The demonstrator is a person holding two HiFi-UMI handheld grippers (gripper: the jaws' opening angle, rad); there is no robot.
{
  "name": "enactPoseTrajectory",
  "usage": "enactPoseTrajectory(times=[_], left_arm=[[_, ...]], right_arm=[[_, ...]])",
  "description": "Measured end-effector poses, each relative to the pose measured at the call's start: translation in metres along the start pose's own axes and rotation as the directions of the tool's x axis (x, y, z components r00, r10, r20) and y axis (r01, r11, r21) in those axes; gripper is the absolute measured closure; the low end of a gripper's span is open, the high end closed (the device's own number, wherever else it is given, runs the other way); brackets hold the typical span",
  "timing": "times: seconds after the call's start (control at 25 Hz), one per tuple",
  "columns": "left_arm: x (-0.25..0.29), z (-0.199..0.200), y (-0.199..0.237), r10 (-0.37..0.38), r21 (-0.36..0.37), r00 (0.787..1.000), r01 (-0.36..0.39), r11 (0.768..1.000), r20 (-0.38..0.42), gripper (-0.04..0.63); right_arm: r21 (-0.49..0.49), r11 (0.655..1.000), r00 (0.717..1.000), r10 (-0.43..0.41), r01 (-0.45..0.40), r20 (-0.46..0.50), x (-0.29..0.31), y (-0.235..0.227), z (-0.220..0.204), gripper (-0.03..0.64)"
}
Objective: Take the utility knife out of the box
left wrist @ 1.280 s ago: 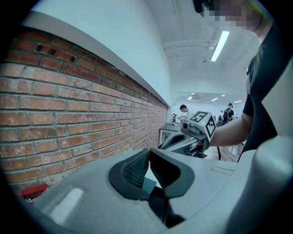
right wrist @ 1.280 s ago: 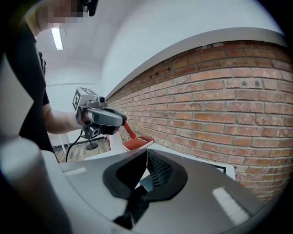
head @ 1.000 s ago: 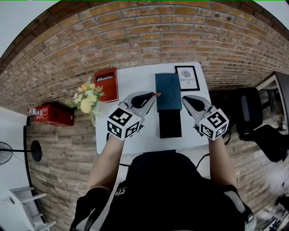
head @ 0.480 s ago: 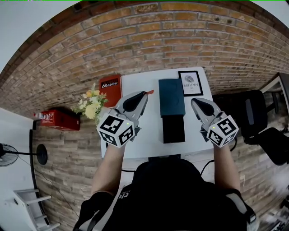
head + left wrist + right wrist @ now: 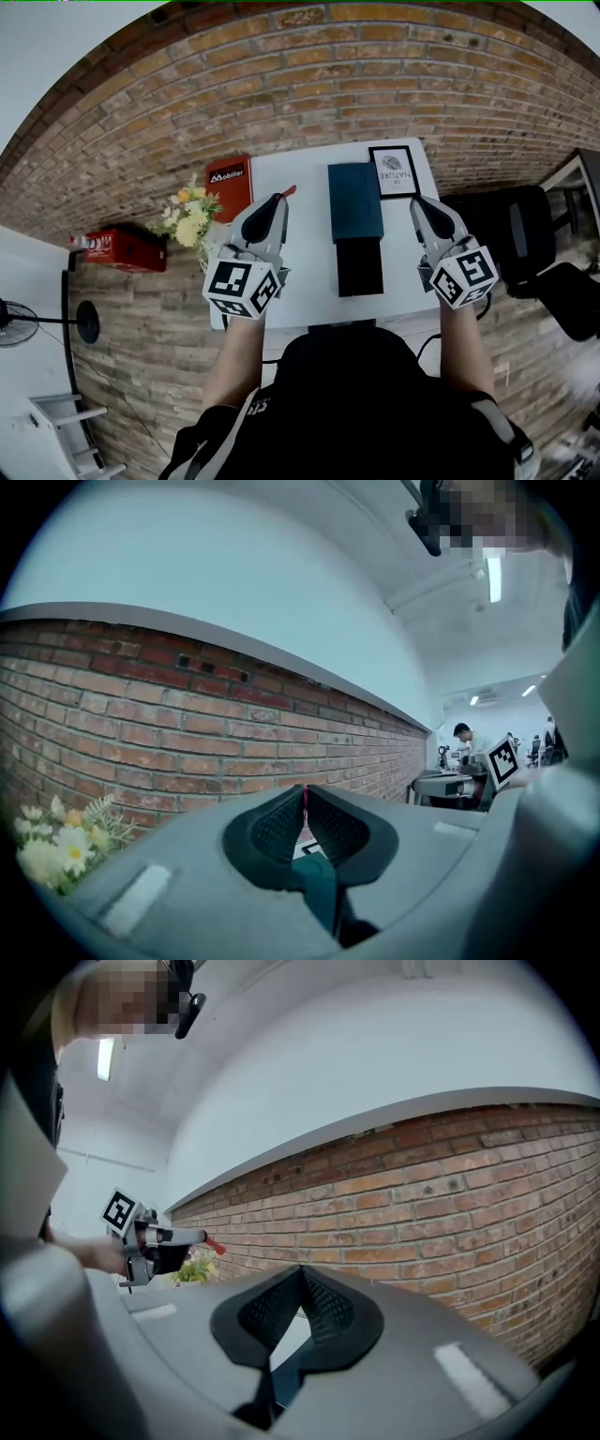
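Left gripper (image 5: 278,200) pinches what looks like the red utility knife (image 5: 290,190), now carried clear left of the box (image 5: 354,202) it overlapped earlier; right gripper (image 5: 416,201) is closed, empty, beside the box.

A table (image 5: 309,155) stands before a brick wall. Down its middle lie two box halves end to end, touching: the far half (image 5: 354,202) toward the wall, the near half (image 5: 360,267) toward the person. Just right of the far half, at the table's far right corner, lies a framed card (image 5: 394,171). At the far left corner is a sign (image 5: 229,186), with flowers (image 5: 192,217) beside the left edge – whether on the table cannot be told. The left gripper (image 5: 277,199) hangs left of the halves with the utility knife (image 5: 289,190) between its jaws, pointing at the wall; the right gripper (image 5: 419,202) hangs right of them. A chair (image 5: 525,234) stands well right of the table.
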State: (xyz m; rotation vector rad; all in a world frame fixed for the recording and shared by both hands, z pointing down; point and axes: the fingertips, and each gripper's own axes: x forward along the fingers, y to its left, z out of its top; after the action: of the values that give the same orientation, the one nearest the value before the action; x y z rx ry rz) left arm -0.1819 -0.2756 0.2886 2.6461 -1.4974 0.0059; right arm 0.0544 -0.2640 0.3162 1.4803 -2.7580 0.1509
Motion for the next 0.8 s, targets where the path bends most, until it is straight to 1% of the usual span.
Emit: enactPoseTrajectory(times=[0.12, 0.28, 0.48, 0.64, 0.8], left_arm=[[-0.004, -0.007, 0.005, 0.03, -0.038, 1.0, -0.03, 0.999, -0.002, 0.58], [-0.003, -0.01, 0.008, 0.036, -0.042, 0.999, -0.037, 0.998, -0.015, 0.58], [0.001, -0.008, 0.007, 0.022, -0.019, 1.0, -0.022, 1.0, -0.012, 0.58], [0.015, -0.006, 0.005, -0.006, 0.046, 0.999, 0.008, 0.999, -0.04, 0.58], [0.023, 0.001, 0.005, -0.013, 0.042, 0.999, 0.015, 0.999, -0.046, 0.58]], right_arm=[[-0.015, 1.0, 1.0, -0.005, 0.005, -0.008, -0.003, 0.0, -0.003, 0.618], [-0.046, 0.999, 0.999, -0.013, 0.012, -0.031, -0.004, -0.001, -0.005, 0.618], [-0.071, 0.997, 0.999, -0.018, 0.015, -0.04, -0.003, 0.002, -0.004, 0.618], [-0.099, 0.995, 0.999, -0.005, 0.001, -0.042, 0.001, 0.0, 0.003, 0.618], [-0.108, 0.994, 1.0, -0.002, 0.0, -0.02, 0.006, -0.006, 0.019, 0.618]])
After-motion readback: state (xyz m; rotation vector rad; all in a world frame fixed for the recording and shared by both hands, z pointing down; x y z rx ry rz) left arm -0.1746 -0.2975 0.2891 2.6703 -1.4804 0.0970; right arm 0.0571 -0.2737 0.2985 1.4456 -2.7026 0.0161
